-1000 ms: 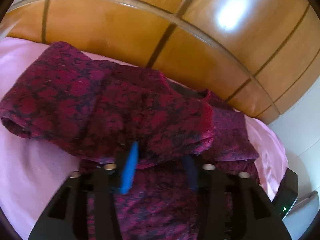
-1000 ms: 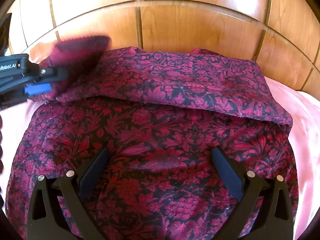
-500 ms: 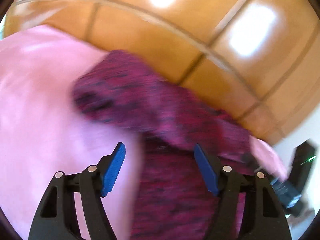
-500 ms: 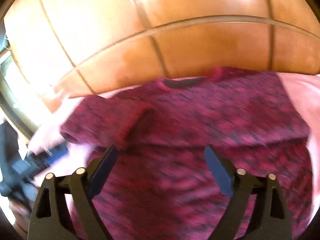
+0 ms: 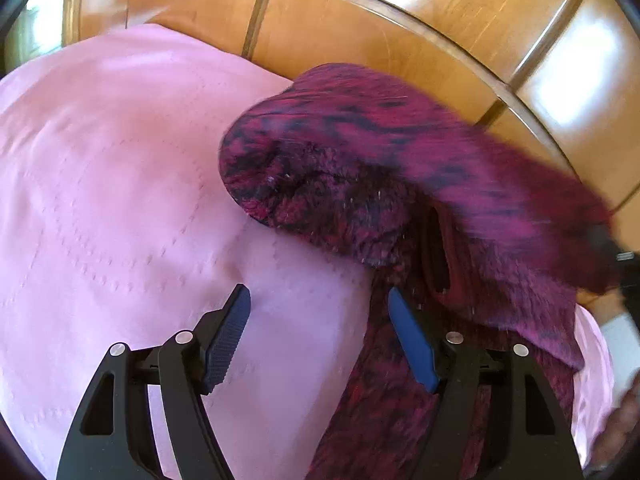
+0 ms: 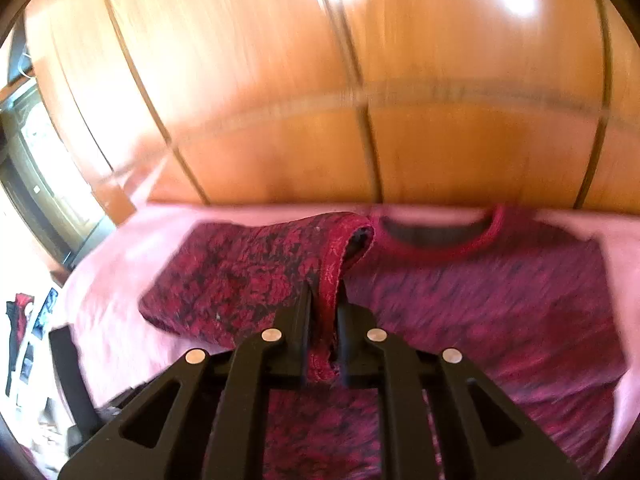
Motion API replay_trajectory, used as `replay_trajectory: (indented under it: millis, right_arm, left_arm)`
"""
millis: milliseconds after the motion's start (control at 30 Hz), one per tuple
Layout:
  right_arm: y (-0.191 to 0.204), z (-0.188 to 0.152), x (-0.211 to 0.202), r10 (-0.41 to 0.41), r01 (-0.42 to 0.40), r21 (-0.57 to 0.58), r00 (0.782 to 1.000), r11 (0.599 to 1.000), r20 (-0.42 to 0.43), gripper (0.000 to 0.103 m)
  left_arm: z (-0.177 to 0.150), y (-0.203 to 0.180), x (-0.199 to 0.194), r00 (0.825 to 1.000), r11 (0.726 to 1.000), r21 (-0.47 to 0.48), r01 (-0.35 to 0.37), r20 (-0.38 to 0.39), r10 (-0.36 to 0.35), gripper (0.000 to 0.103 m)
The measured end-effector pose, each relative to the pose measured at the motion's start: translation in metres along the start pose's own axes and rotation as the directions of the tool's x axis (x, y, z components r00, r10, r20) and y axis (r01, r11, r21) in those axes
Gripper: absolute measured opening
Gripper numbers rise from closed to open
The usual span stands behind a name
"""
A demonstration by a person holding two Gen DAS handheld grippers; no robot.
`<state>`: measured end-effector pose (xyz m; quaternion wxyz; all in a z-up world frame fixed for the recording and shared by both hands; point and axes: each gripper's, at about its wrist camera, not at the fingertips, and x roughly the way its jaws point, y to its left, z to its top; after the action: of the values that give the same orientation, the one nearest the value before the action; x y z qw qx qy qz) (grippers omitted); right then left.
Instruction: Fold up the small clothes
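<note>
A dark red, floral-patterned sweater (image 6: 500,312) lies on the pink bed sheet (image 5: 120,200), with its round neckline (image 6: 436,236) towards the wooden panels. My right gripper (image 6: 324,312) is shut on the ribbed cuff of a sleeve (image 6: 248,276) and holds it above the sweater's body. In the left wrist view the raised sleeve (image 5: 340,184) bulges in front of my left gripper (image 5: 316,296). That gripper is open, with only pink sheet between its blue pads (image 5: 408,340); its right finger is over the sweater's edge.
Glossy wooden panels (image 6: 280,100) rise right behind the bed. A doorway (image 6: 36,168) and some clutter show at the far left of the right wrist view. Bare pink sheet spreads to the left of the sweater.
My left gripper let go of the sweater, opened, and swung left over the sheet. My right gripper went from wide open to shut on the sleeve cuff and rose with it.
</note>
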<state>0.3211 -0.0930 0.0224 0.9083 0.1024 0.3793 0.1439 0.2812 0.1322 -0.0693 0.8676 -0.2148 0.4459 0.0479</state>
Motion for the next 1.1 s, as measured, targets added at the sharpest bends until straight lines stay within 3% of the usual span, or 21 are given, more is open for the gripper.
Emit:
replay_trajectory:
  millis: [167, 400, 600, 833, 967, 1033, 1100]
  right_arm:
    - [-0.023, 0.021, -0.042, -0.047, 0.048, -0.003, 0.992, 0.999, 0.117, 0.009]
    - [-0.083, 0.011, -0.071, -0.187, 0.179, 0.071, 0.971, 0.981, 0.147, 0.009]
    - [-0.144, -0.019, -0.059, -0.319, 0.308, 0.168, 0.947, 0.937, 0.044, 0.009]
    - [-0.190, -0.063, -0.023, -0.373, 0.391, 0.237, 0.920, 0.889, -0.118, 0.009]
    - [-0.190, -0.065, -0.021, -0.387, 0.405, 0.243, 0.914, 0.881, -0.122, 0.009]
    - [-0.190, -0.064, -0.024, -0.377, 0.395, 0.240, 0.918, 0.886, -0.122, 0.009]
    - [-0.190, -0.063, -0.030, -0.354, 0.371, 0.253, 0.928, 0.893, -0.114, 0.009]
  left_arm:
    - [0.010, -0.020, 0.014, 0.998, 0.998, 0.008, -0.067, 0.004, 0.067, 0.070]
    - [0.017, -0.029, 0.033, 0.991, 0.990, 0.051, -0.134, 0.005, 0.134, 0.072]
    - [0.013, -0.030, 0.034, 0.990, 0.984, 0.113, -0.138, 0.018, 0.137, 0.074]
    - [0.013, -0.033, 0.037, 0.988, 0.977, 0.143, -0.157, 0.017, 0.156, 0.074]
    - [0.019, -0.028, 0.038, 0.990, 0.978, 0.152, -0.142, 0.006, 0.142, 0.072]
    - [0.021, -0.019, 0.028, 0.996, 0.988, 0.125, -0.087, -0.007, 0.089, 0.071]
    - [0.024, -0.006, 0.014, 1.000, 0.997, 0.078, 0.013, -0.012, -0.012, 0.071]
